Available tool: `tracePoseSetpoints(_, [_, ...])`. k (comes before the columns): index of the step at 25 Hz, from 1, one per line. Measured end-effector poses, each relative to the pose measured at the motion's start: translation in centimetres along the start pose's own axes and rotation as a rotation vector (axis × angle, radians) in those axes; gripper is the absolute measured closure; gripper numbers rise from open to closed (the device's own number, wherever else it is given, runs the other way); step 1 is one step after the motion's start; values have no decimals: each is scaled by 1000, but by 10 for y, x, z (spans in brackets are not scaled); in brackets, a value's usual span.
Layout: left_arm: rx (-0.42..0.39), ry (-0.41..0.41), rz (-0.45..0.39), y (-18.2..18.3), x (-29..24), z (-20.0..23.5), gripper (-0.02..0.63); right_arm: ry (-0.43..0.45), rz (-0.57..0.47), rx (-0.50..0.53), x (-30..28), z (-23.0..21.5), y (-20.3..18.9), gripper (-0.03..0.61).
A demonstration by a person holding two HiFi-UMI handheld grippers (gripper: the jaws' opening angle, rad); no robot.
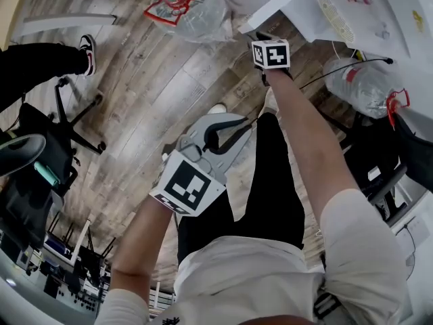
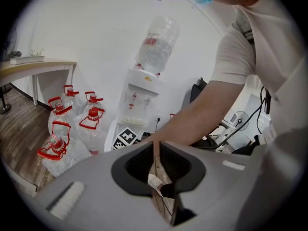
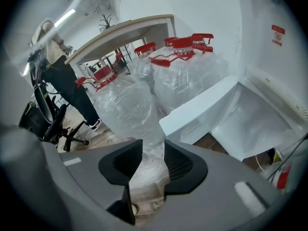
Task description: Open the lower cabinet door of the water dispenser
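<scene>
The white water dispenser (image 2: 140, 96) stands against the wall with a clear bottle (image 2: 156, 42) upside down on top. Its lower cabinet door (image 3: 202, 110) hangs swung out, so the bare white inside (image 3: 262, 124) shows. In the head view the door (image 1: 281, 4) sticks out just beyond my right gripper (image 1: 264, 42). That right gripper (image 3: 153, 150) is open, a short way in front of the door's edge, with nothing between its pads. My left gripper (image 1: 215, 124) is further back over the wooden floor. The left gripper (image 2: 156, 146) is shut and empty.
Several large water jugs with red caps (image 3: 185, 73) crowd the floor left of the door, and another jug (image 1: 362, 83) lies on the right. A cable (image 1: 338, 70) runs across the floor. A desk (image 3: 120, 32) and an office chair (image 1: 64, 131) stand to the left, beside a person's shoe (image 1: 86, 45).
</scene>
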State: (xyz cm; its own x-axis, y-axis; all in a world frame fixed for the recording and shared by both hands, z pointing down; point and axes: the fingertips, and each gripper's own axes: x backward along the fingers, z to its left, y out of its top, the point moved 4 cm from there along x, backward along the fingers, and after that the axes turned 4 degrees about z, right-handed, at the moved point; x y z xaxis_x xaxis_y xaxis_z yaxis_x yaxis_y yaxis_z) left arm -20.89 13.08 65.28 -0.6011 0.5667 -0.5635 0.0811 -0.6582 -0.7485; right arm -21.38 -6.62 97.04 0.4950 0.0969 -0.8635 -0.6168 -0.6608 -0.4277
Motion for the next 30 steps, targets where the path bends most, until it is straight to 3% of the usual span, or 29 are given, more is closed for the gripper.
tracePoseSetpoints(7, [-66, -26, -9, 22, 19, -9, 537, -17, -33, -19, 61, 10, -13, 440])
tracePoseSetpoints(15, [-135, -96, -13, 55, 44, -35, 537, 4, -86, 26, 164, 39, -36, 441])
tracePoseSetpoints(19, [-163, -124, 0, 62, 60, -51, 537, 13, -160, 16, 236, 64, -42, 459])
tracePoseSetpoints(25, [-229, -151, 40, 69, 85, -80, 537, 65, -263, -90, 366, 125, -57, 528])
tracePoseSetpoints(30, [-284, -192, 78, 78, 97, -102, 538, 27, -416, -158, 467, 156, -66, 561])
